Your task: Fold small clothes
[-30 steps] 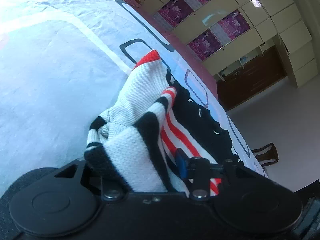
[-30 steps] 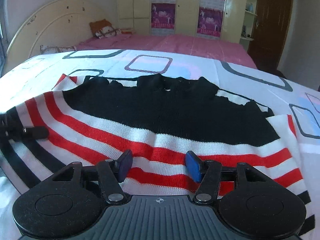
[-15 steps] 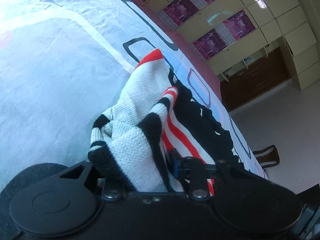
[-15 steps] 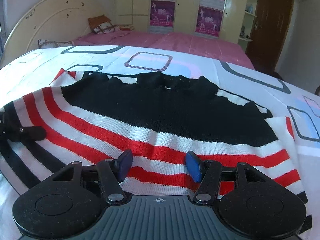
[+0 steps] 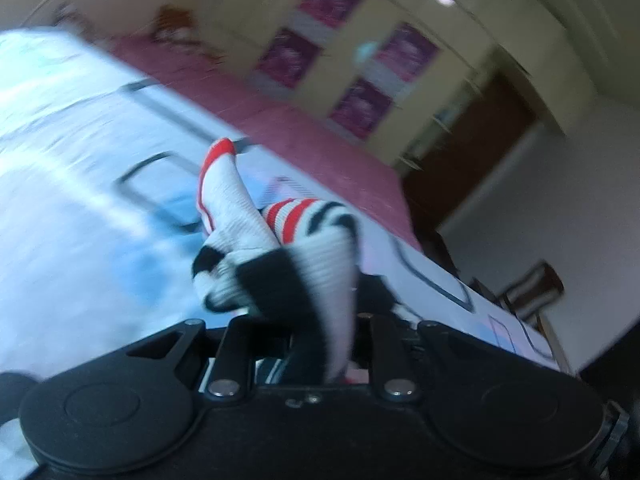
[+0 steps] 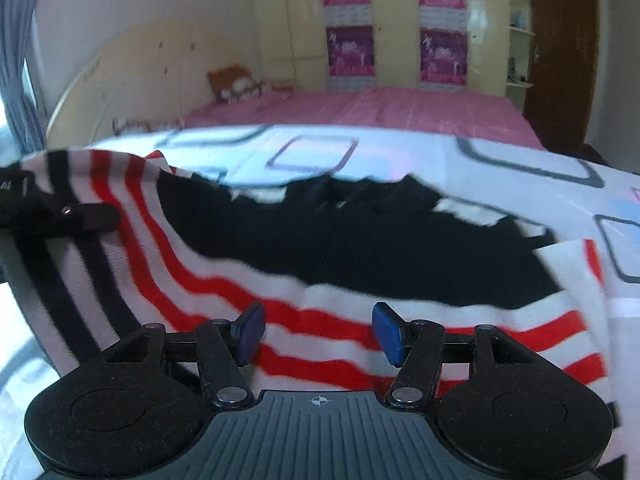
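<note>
A small knit sweater [image 6: 360,248], black on top with red, white and black stripes, lies on the bed. My left gripper [image 5: 308,344] is shut on its striped left edge [image 5: 280,264] and holds that edge lifted off the bed; its fingertips are hidden by the cloth. The left gripper also shows at the left of the right wrist view [image 6: 60,216], clamped on the raised stripes. My right gripper [image 6: 318,336] is open, with its blue pads [image 6: 250,330] just above the sweater's striped hem.
The sweater lies on a white and pale blue bedsheet [image 6: 400,152] printed with rounded squares. A pink bed [image 6: 380,108], a cream headboard [image 6: 132,72], wardrobes with purple posters [image 6: 352,52] and a brown door [image 6: 560,52] stand behind.
My left gripper has lifted the sweater's left edge and swung it up and over toward the right. The right gripper has stayed open over the hem.
</note>
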The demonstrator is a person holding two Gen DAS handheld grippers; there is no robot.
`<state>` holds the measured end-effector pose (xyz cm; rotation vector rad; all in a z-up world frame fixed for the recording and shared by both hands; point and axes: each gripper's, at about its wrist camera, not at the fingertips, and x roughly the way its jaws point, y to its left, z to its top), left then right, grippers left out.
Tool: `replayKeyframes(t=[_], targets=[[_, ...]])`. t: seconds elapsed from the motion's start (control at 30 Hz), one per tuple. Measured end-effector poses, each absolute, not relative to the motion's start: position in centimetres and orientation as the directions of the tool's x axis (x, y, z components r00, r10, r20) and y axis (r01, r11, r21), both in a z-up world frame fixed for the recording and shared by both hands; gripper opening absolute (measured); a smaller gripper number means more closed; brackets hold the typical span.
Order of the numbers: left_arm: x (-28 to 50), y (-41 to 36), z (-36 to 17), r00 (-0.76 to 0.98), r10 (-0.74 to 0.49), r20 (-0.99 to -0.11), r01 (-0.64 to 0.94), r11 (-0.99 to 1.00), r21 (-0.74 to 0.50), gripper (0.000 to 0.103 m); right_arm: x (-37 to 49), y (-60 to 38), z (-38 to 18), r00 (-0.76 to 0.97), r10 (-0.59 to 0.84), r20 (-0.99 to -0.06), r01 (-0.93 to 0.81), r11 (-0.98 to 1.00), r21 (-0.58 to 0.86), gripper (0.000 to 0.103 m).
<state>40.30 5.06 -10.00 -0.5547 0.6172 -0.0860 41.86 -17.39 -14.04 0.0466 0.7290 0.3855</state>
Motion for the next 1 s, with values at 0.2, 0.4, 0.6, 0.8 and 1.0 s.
replayKeyframes(t=[0.2,0.4,0.6,0.8,1.0], targets=[[42.3,-4.4,-8.7,0.788,-0.347,-0.508,0.126,0.899,-0.419,0.018,40.3,-24.9,-12.0,0.723,0.321,-0.612,-0.232,0.947,0.222,0.059],[42.2,-13.9,-12.8,0.684,-0.396,-0.612,0.319,0.918,-0.237,0.019,38.4,-32.3,-11.8,0.741,0.239,-0.627,-0.098,0.963,0.251,0.059],[38.9,-16.7,-14.6,0.66,-0.371,-0.653,0.422,0.903,-0.086,0.035,37.7,-35.4,-10.3,0.751,0.273,-0.601,-0.077,0.94,0.331,0.059],[35.0,-15.5,-13.9,0.601,-0.438,-0.668,0.505,0.856,-0.107,0.072,40.5,-33.0,-10.1,0.671,0.436,-0.6,-0.162,0.876,0.455,0.059],[33.7,-10.0,-12.4,0.636,-0.418,-0.649,0.388,0.9,-0.2,0.072,43.1,-31.2,-12.6,0.59,0.476,-0.652,-0.158,0.86,0.486,0.059]])
